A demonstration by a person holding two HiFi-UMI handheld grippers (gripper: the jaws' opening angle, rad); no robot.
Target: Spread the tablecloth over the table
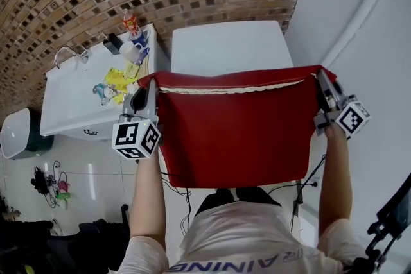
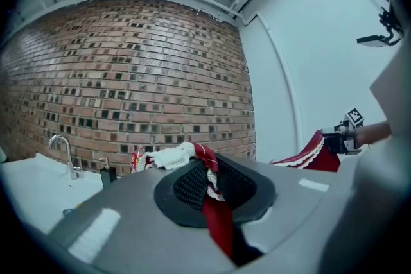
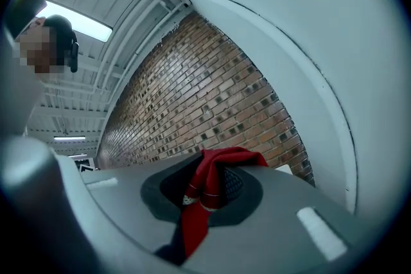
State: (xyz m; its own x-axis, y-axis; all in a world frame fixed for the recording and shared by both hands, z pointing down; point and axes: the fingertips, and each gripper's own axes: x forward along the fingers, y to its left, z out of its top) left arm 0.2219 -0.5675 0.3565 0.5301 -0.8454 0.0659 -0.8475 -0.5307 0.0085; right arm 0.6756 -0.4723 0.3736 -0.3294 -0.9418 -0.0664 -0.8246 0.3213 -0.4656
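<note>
Only from the head view is the white table [image 1: 225, 48] seen — beyond the red tablecloth [image 1: 237, 131], stretched in the air. Its corners are pinched in the closed left claw [image 2: 209, 173] and right claw [image 3: 204, 184].

I had both arms stretched out ahead of me and well apart, the left forearm [image 1: 146, 202] and the right forearm [image 1: 334, 183] each running up toward 12 o'clock in the head view. The left gripper [image 1: 149, 88] sat at about 9 o'clock, pointing level, its jaws pinched together on one corner of the red tablecloth [image 1: 237, 131]. The right gripper [image 1: 323, 81] sat at about 3 o'clock, also level, its jaws clamped on the opposite corner, and the left marker cube [image 1: 136, 139] and right marker cube [image 1: 353, 117] sat just beyond my wrists.
</note>
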